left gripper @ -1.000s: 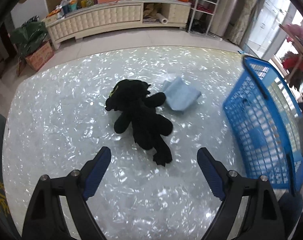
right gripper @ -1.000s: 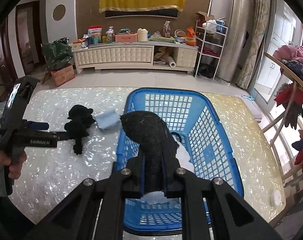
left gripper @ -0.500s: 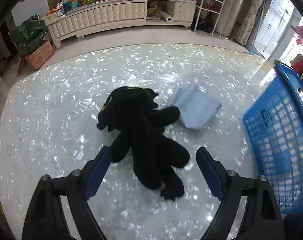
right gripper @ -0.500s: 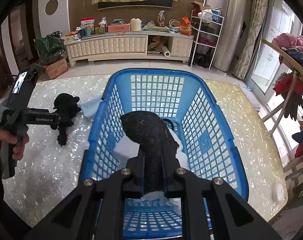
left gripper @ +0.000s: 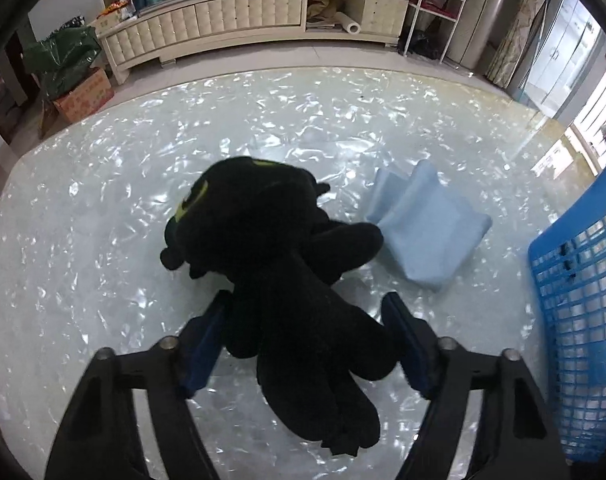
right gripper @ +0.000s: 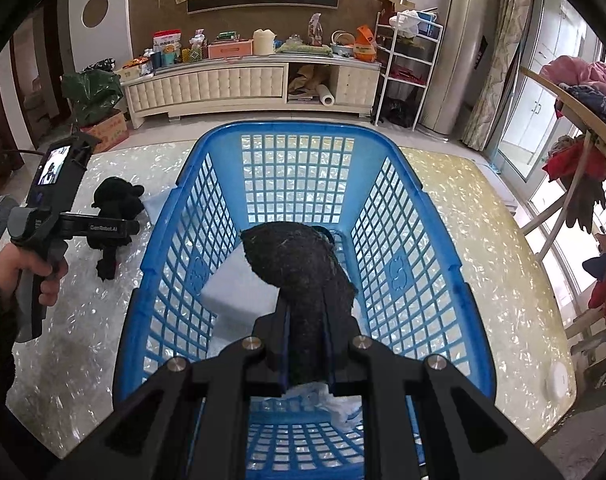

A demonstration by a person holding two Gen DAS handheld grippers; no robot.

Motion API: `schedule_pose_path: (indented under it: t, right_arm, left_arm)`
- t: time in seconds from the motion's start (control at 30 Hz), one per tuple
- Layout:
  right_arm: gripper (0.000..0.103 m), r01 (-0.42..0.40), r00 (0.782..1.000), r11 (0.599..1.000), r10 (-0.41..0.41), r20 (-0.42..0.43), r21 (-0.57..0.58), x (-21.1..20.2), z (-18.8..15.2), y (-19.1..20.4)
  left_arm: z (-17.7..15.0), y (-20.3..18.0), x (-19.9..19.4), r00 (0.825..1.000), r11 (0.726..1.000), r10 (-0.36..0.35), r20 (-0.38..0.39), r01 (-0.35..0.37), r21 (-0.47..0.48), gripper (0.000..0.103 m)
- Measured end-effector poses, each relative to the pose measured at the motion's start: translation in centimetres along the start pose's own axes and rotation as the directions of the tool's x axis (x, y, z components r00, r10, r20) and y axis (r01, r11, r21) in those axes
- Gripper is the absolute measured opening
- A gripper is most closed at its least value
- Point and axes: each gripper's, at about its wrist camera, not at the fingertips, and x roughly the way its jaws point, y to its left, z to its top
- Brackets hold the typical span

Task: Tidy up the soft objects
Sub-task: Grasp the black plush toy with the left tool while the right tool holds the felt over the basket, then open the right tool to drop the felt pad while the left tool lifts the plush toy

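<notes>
While our left hand-held gripper [left gripper: 305,340] stands with its blue pads apart on either side of the black plush toy's [left gripper: 279,264] body, lying on the tabletop [left gripper: 103,240], we judge a lopsided close could catch only a limb, leaving the toy dangling and liable to slip. Just right of that gripper lies a folded pale-blue cloth [left gripper: 427,232], which a dragging limb might snag. Our right hand-held gripper [right gripper: 307,336] is clamped on a dark fuzzy sock-like piece [right gripper: 299,272] above the blue plastic lattice basket [right gripper: 399,216]; releasing off-centre could drape it over the rim. The pearly, glossy tabletop looks slippery. Beyond it stand a cream cabinet [right gripper: 223,80] and a white wire shelf [right gripper: 407,52].
</notes>
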Motion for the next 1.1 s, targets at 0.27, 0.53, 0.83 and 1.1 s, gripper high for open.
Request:
schedule_pose_path:
  t: [0.27,0.53,0.83,1.1]
  right_arm:
    - [0.012,-0.007,1.0,1.0,0.007,0.003,0.013,-0.1,-0.2,-0.6]
    - [0.012,-0.006,1.0,1.0,0.006,0.006,0.019,-0.4,-0.3,-0.7]
    - [0.012,-0.003,1.0,1.0,0.002,0.015,0.025,-0.9,-0.2,-1.0]
    - [0.012,0.013,0.999,0.999,-0.012,-0.033,0.036,0.5,0.0,-1.6]
  left_arm:
    - [-0.5,-0.4,-0.6,1.0,0.999,0.004,0.013,-0.005,0.044,0.057]
    - [-1.6,-1.2,-3.8,0.997,0.995,-0.059,0.046,0.056,0.081,0.056]
    - [-2.4,-3.0,-11.4,0.98,0.983,-0.137,0.147,0.116,0.142,0.056]
    - [-3.1,-6.3,-18.0,0.947,0.957,-0.23,0.225,0.178,0.231,0.056]
